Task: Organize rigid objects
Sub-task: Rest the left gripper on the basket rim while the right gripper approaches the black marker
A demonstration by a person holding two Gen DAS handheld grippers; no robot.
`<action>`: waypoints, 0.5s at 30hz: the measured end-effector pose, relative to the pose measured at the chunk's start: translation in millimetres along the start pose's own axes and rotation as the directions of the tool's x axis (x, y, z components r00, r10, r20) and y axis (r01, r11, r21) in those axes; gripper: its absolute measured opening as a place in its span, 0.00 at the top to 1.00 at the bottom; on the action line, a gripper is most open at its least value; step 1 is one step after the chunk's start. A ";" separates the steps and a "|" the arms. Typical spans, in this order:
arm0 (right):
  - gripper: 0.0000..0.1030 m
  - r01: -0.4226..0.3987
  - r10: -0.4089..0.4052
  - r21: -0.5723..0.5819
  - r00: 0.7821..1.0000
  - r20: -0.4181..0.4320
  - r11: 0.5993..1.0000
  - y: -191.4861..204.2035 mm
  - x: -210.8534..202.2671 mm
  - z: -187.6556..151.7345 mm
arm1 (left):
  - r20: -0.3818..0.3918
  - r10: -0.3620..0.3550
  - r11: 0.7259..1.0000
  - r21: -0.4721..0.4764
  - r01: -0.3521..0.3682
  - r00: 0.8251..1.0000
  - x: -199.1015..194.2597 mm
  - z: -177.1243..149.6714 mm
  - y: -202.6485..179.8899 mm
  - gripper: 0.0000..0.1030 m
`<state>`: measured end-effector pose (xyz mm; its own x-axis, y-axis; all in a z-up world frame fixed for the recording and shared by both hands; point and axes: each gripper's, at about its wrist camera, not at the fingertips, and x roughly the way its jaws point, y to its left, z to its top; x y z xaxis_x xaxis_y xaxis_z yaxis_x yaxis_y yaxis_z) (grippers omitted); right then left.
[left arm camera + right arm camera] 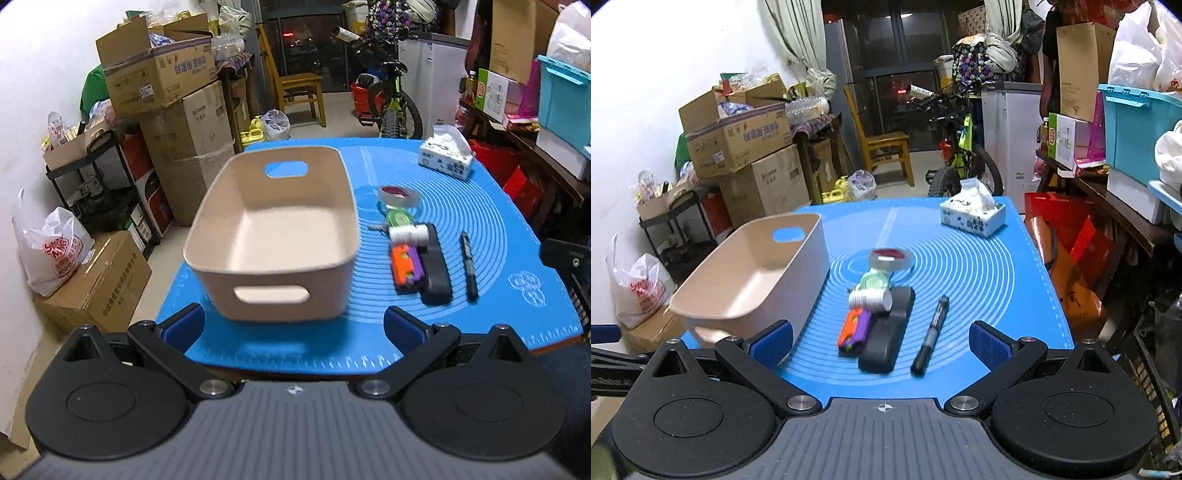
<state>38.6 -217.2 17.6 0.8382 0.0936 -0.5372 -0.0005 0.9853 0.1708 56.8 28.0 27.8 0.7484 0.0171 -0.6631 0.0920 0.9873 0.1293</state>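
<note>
An empty beige bin (pixel 273 236) with handle cut-outs stands on the blue mat (pixel 480 221); it also shows in the right wrist view (pixel 750 280). Right of it lie a tape roll (pixel 890 258), a green round item (pixel 873 282), a white spool (pixel 870 299), an orange-and-purple toy (pixel 855 330), a black case (pixel 888 332) and a black marker (pixel 931 334). My left gripper (pixel 293 328) is open and empty just before the bin's near wall. My right gripper (pixel 881 343) is open and empty, low over the mat's near edge, before the toy, case and marker.
A tissue box (pixel 973 214) stands at the mat's far right. Stacked cardboard boxes (pixel 166 92) and a black shelf (pixel 103 184) stand left of the table. A wooden chair (pixel 295 85) and a bicycle (pixel 391 99) are behind. Cluttered shelving (pixel 1108 166) runs along the right.
</note>
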 end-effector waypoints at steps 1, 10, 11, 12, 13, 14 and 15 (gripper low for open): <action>0.02 0.004 -0.004 0.002 1.000 0.002 1.000 -0.5 5.5 4.2 | 0.001 0.006 1.000 -0.002 -0.006 1.000 3.7 5.6 3.7 0.01; 0.02 0.066 -0.065 0.038 0.998 -0.022 0.997 -12.7 66.2 28.4 | -0.026 0.047 0.996 -0.073 -0.049 0.999 59.7 55.8 50.2 0.01; 0.02 0.073 -0.072 0.041 0.997 -0.028 0.996 -14.8 74.0 30.0 | -0.032 0.055 0.996 -0.074 -0.058 0.998 69.0 62.0 54.9 0.01; 0.02 0.083 -0.082 0.043 0.996 -0.036 0.996 -17.1 82.4 31.5 | -0.035 0.061 0.996 -0.070 -0.063 0.998 75.7 67.0 59.3 0.01; 0.02 0.094 -0.092 0.045 0.995 -0.044 0.995 -18.5 90.2 31.7 | -0.035 0.068 0.995 -0.065 -0.070 0.997 83.9 71.6 62.5 0.01; 0.02 0.102 -0.100 0.047 0.994 -0.054 0.994 -19.9 98.3 31.9 | -0.035 0.072 0.995 -0.062 -0.074 0.997 91.5 75.2 65.2 0.01; 0.02 0.111 -0.108 0.049 0.992 -0.064 0.993 -21.7 106.9 32.8 | -0.039 0.072 0.995 -0.062 -0.075 0.997 97.3 76.7 67.5 0.01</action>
<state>146.1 -233.3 -16.5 0.7969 -0.0044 -0.6042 0.1194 0.9814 0.1503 186.2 84.2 28.6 0.7272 0.0945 -0.6799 -0.0049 0.9912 0.1326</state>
